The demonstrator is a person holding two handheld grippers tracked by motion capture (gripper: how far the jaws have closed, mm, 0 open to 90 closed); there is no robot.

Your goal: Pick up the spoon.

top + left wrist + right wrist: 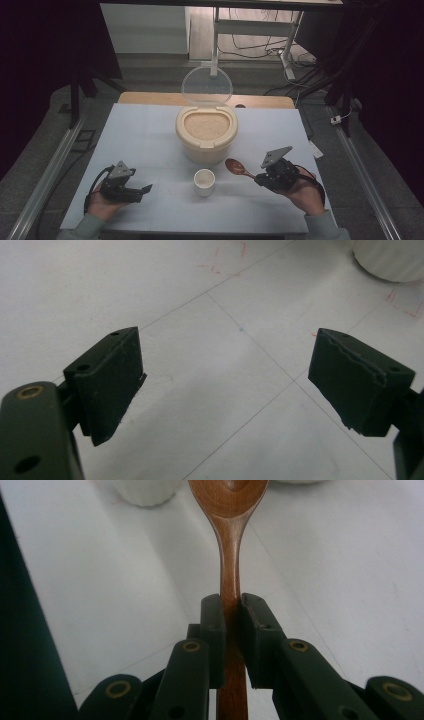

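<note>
A brown wooden spoon point(237, 167) is held by its handle in my right gripper point(258, 178), bowl pointing left toward a small white cup point(204, 181). In the right gripper view the jaws are shut on the spoon point(230, 545) handle, my right gripper point(231, 611) lifted above the white table. Behind the cup stands a cream rice container point(206, 132) full of rice, its clear lid point(206, 86) tipped up at the back. My left gripper point(145, 191) rests near the front left, open; in the left gripper view my left gripper point(227, 382) has nothing between its jaws.
The white table point(145, 135) ends at a wooden strip at the back. The cup's base point(392, 260) shows at the top right of the left gripper view. Metal rails run along both sides of the table.
</note>
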